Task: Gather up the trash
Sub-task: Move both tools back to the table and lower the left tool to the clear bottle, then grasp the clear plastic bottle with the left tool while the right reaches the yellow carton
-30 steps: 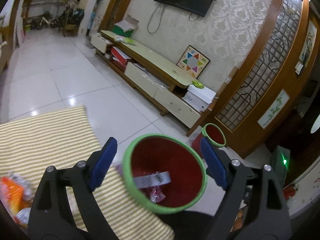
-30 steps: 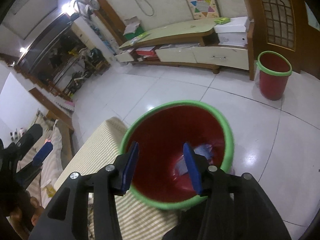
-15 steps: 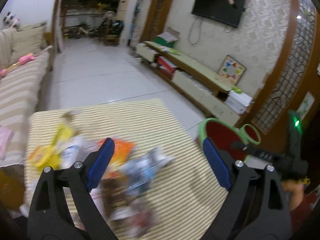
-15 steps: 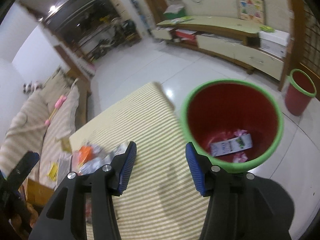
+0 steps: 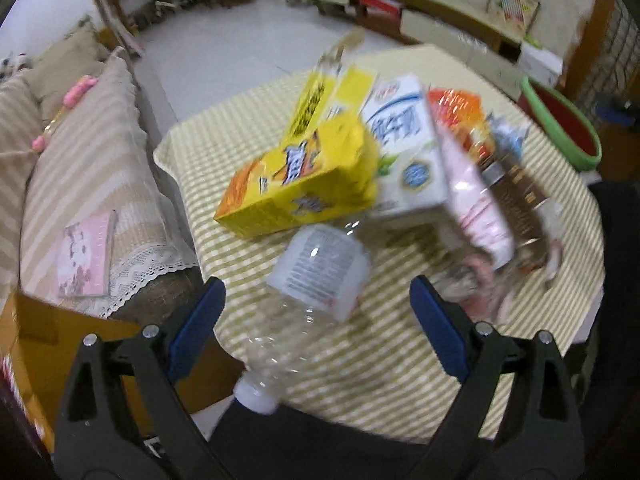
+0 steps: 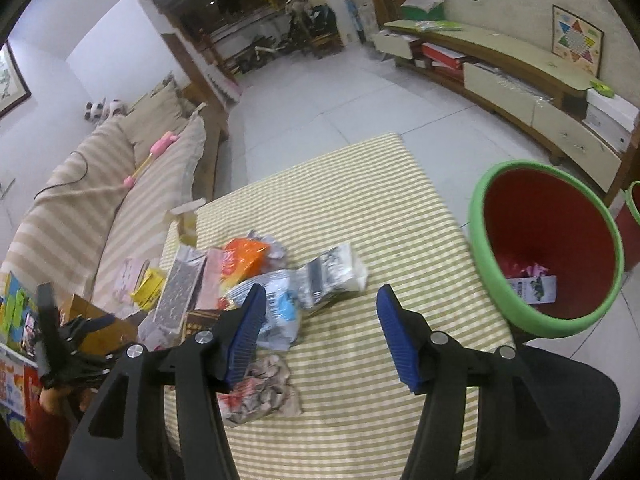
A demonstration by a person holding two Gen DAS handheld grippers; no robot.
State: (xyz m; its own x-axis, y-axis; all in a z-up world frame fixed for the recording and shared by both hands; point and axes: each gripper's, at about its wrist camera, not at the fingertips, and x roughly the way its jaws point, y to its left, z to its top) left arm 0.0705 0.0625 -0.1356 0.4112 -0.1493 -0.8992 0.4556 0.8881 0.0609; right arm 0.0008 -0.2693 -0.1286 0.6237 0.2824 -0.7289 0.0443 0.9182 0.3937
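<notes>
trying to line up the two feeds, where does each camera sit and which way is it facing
Left wrist: on the left gripper, tilted steeply down at the plastic bottle and yellow box on the striped table; its own two fingers show, jaws opening, empty.
Right wrist: on the right gripper, looking across the table toward the sofa; its fingers show, jaws opening, empty, left gripper at left edge.
Shared: table, trash pile, red bin.
</notes>
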